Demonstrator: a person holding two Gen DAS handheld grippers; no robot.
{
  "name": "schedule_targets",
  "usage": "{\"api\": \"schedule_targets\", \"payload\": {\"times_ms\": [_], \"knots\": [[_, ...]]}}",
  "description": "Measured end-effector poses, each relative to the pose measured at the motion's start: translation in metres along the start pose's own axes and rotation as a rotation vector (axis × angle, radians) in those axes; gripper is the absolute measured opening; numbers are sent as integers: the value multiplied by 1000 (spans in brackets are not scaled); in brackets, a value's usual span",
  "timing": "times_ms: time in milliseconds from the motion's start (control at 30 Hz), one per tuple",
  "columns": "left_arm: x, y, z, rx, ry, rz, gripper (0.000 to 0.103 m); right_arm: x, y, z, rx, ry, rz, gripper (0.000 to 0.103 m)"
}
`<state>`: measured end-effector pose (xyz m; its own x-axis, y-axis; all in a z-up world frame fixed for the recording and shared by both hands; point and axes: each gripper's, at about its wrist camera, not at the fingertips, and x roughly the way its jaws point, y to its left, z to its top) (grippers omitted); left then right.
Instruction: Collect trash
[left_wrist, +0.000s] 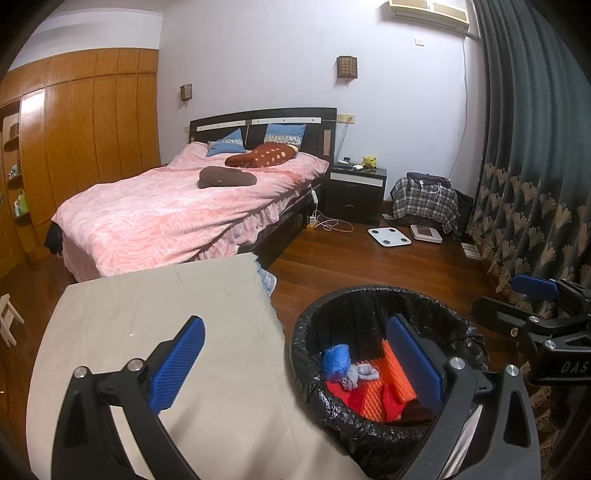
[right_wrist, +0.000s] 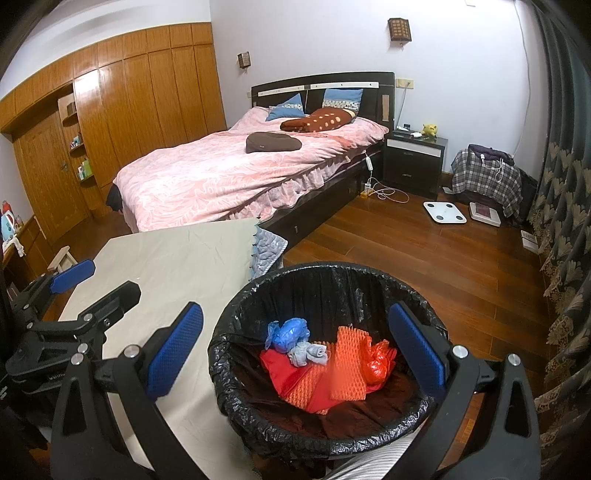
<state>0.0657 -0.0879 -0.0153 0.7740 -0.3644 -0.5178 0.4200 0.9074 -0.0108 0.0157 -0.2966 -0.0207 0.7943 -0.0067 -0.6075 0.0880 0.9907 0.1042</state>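
Note:
A round bin with a black liner (right_wrist: 236, 343) stands on the floor beside a table with a beige cloth (right_wrist: 177, 266); it also shows in the left wrist view (left_wrist: 306, 336). Inside lie a crumpled blue bag (right_wrist: 288, 332), a grey wad (right_wrist: 306, 352), orange foam netting (right_wrist: 349, 362), a red bag (right_wrist: 376, 363) and red sheet. My right gripper (right_wrist: 295, 354) is open and empty above the bin. My left gripper (left_wrist: 295, 365) is open and empty, straddling the table edge and the bin rim. The right gripper shows at the left wrist view's right edge (left_wrist: 517, 299).
A bed with a pink cover (right_wrist: 229, 173) stands beyond the table. A dark nightstand (right_wrist: 413, 166), a white scale (right_wrist: 445, 212), cables and a plaid-covered pile (right_wrist: 487, 181) sit on the wood floor. Curtains (right_wrist: 565, 221) hang at the right. A wooden wardrobe (right_wrist: 140, 110) lines the left wall.

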Motion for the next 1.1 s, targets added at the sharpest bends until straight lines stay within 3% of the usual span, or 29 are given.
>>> {"api": "schedule_targets", "payload": {"times_ms": [1100], "knots": [[4,2,-9,2,11,0,97,7,1,-5,-2,9,-2,98]]}}
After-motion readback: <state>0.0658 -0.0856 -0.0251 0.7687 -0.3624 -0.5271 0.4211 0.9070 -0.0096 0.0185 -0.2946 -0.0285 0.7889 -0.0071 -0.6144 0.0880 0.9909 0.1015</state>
